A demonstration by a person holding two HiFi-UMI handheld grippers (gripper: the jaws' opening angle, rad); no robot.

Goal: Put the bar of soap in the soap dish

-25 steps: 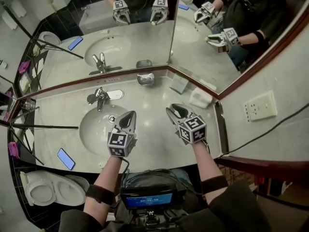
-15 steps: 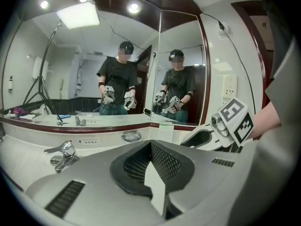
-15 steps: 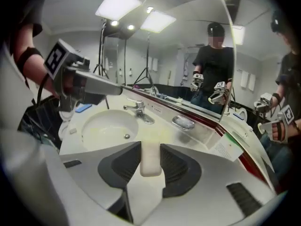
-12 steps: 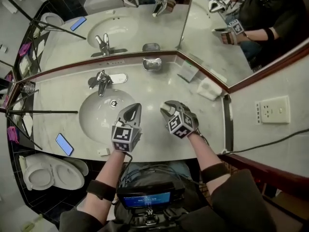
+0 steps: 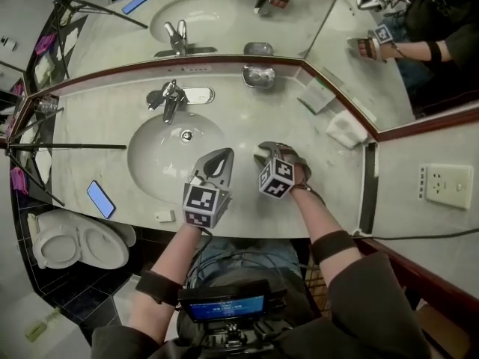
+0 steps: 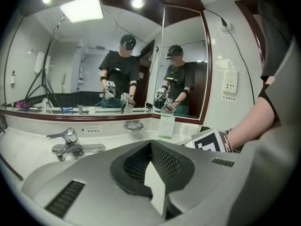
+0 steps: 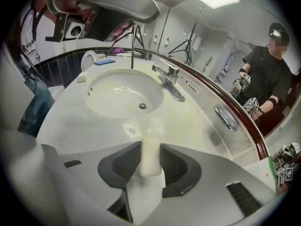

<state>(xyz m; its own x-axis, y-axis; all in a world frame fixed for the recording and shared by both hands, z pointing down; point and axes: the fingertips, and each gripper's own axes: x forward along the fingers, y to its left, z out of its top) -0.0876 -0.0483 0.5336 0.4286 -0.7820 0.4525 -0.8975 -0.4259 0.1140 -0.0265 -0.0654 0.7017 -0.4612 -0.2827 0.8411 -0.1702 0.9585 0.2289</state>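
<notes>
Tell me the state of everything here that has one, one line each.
left gripper: shut, empty.
right gripper: shut on the bar of soap.
bar of soap: gripped between the jaws, not yet in the dish.
soap dish: empty.
faucet: no water running.

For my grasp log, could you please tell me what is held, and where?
The right hand-held gripper pinches the bar of soap by its near end.

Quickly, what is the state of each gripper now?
Left gripper: closed, holding nothing.
Right gripper: closed on the bar of soap.
</notes>
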